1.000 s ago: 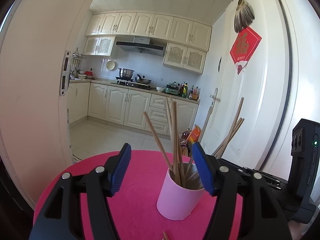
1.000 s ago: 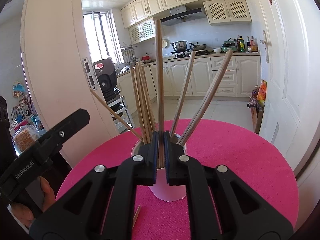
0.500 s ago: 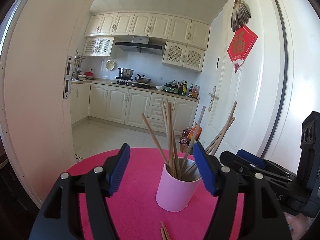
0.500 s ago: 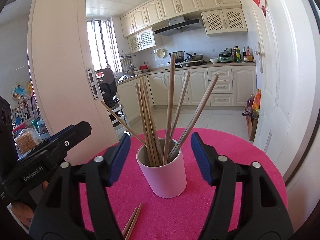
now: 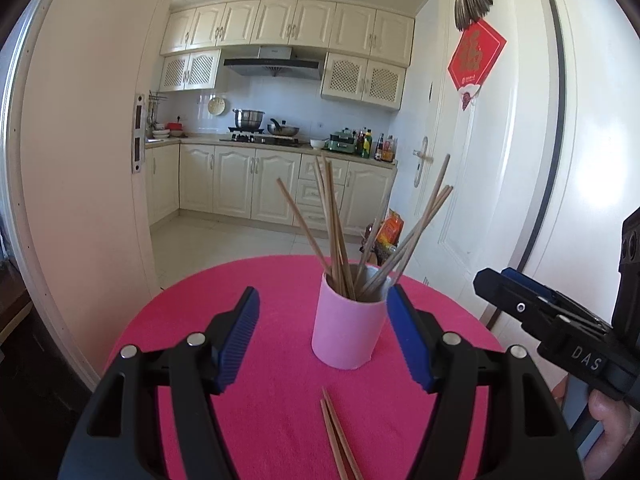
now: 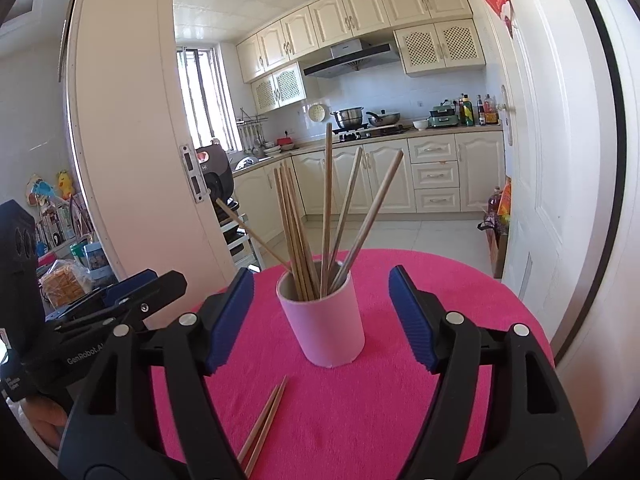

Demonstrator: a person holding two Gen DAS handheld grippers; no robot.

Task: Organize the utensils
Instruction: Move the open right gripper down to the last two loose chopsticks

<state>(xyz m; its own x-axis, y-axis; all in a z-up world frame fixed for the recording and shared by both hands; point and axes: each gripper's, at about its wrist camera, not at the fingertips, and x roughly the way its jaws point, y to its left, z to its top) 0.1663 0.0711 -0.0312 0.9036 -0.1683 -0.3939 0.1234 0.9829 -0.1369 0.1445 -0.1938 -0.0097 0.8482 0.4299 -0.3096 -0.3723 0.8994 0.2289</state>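
Observation:
A pale pink cup (image 5: 347, 330) (image 6: 325, 326) stands upright on the round pink table (image 5: 276, 408) (image 6: 460, 280). Several wooden chopsticks (image 5: 335, 236) (image 6: 327, 200) lean in it. A loose pair of chopsticks (image 5: 339, 438) (image 6: 264, 422) lies flat on the cloth in front of the cup. My left gripper (image 5: 322, 300) is open, short of the cup and holding nothing. My right gripper (image 6: 321, 280) has its jaws opening wide; the cup stands beyond its tips and nothing is between the pads. Each gripper shows at the edge of the other's view.
A white door (image 5: 500, 160) stands close on the right of the table and a door frame (image 6: 132, 140) on the left. The kitchen floor and cabinets (image 5: 240, 184) lie beyond the table's far edge. A person's hand (image 5: 608, 412) holds the right gripper.
The right gripper let go of an upright chopstick, which now stands in the cup, and opened wide. Both grippers drew back from the cup, bringing the loose pair into view.

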